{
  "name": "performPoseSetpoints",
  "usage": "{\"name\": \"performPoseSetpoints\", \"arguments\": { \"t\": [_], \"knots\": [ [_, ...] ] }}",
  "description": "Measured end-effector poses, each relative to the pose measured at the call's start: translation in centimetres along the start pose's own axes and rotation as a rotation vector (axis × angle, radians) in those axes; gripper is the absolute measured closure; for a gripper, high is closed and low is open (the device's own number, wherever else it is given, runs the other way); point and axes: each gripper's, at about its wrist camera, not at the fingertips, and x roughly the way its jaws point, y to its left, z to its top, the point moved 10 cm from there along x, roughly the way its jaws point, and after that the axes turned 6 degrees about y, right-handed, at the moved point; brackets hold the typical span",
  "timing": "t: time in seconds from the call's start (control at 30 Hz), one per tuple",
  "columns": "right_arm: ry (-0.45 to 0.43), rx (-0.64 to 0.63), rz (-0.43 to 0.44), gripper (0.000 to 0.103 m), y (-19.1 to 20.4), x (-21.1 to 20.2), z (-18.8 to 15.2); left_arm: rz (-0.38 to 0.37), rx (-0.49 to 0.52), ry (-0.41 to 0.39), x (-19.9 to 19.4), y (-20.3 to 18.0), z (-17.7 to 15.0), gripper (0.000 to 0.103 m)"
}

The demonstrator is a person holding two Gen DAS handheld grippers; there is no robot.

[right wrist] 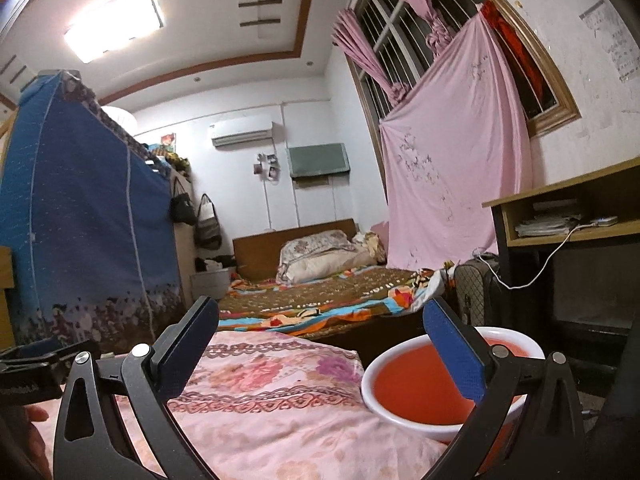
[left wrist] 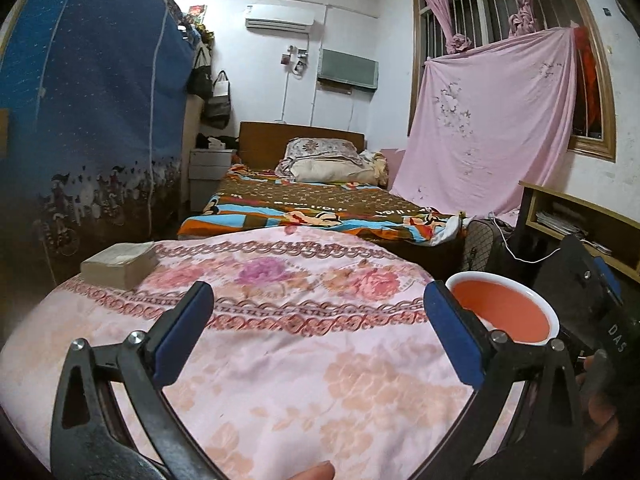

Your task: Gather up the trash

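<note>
Your trash target is hard to pick out; the likeliest item is the flat paper stack (left wrist: 120,264) at the far left of the pink floral cloth (left wrist: 280,340), lying flat with its long axis running left-to-right and slightly away. Your left gripper (left wrist: 318,330) hangs over the cloth with jaws spread wide, nothing between them. The right gripper (right wrist: 320,354) gapes just as wide, empty too, its right finger in front of the white-rimmed red basin (right wrist: 416,392).
</note>
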Motion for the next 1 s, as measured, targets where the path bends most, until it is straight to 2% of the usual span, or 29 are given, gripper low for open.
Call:
{"name": "performPoseSetpoints", "arguments": {
  "t": [0.23,0.57,1.0],
  "knots": [
    [-0.014,-0.019,0.014,0.0,1.0,-1.9,-0.3,0.031,-0.027,-0.009,-1.9,2.1,-0.9,0.012],
    [0.011,-0.04,0.039,0.0,2.7,-4.2,-1.9,0.075,-0.055,-0.024,-4.7,4.7,-2.7,0.012],
    [0.085,-0.117,0.063,0.0,4.9,-5.4,-4.4,0.125,-0.035,-0.031,-6.5,6.9,-5.1,0.012]
  ]
}}
